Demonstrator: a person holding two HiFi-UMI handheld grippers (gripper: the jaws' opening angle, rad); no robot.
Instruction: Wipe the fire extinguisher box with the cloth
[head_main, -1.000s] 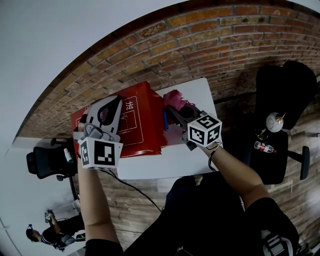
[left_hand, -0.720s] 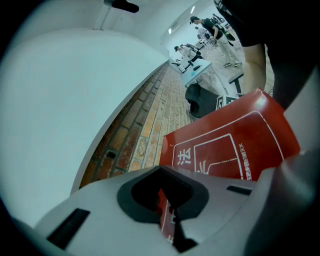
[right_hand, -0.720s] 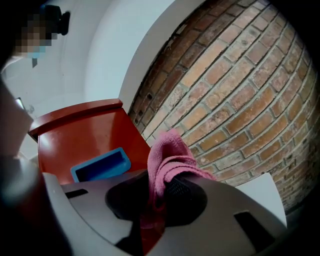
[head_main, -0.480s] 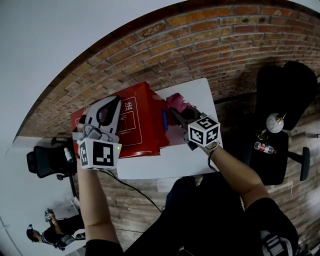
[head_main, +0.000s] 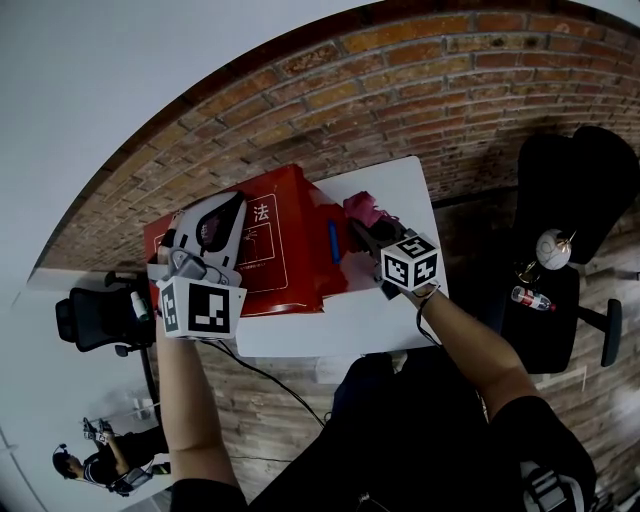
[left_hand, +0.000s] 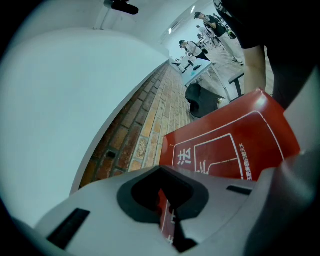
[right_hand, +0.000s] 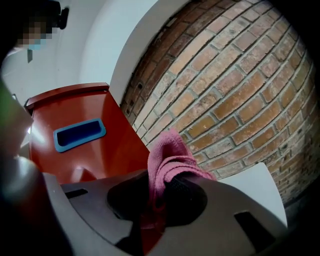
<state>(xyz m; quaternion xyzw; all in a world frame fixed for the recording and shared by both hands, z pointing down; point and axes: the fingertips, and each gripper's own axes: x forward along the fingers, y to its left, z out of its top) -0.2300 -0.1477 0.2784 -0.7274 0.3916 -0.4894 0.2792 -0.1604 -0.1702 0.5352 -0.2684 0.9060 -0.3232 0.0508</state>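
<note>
The red fire extinguisher box lies on a small white table against a brick wall. My left gripper, white, rests on the box's printed top face with its jaws closed together; in the left gripper view the red box fills the space ahead of my left gripper. My right gripper is shut on a pink cloth at the box's right side. In the right gripper view the pink cloth bunches up out of my right gripper, beside the box's red side and its blue recessed handle.
Two black chairs stand to the right, the nearer seat holding a bottle and a round object. Another black chair stands at the left, and a person is at the lower left. A cable hangs off the table's front.
My right gripper and the pink cloth have shifted a little to the right and down along the box's right side. The left gripper has stayed put on the box.
</note>
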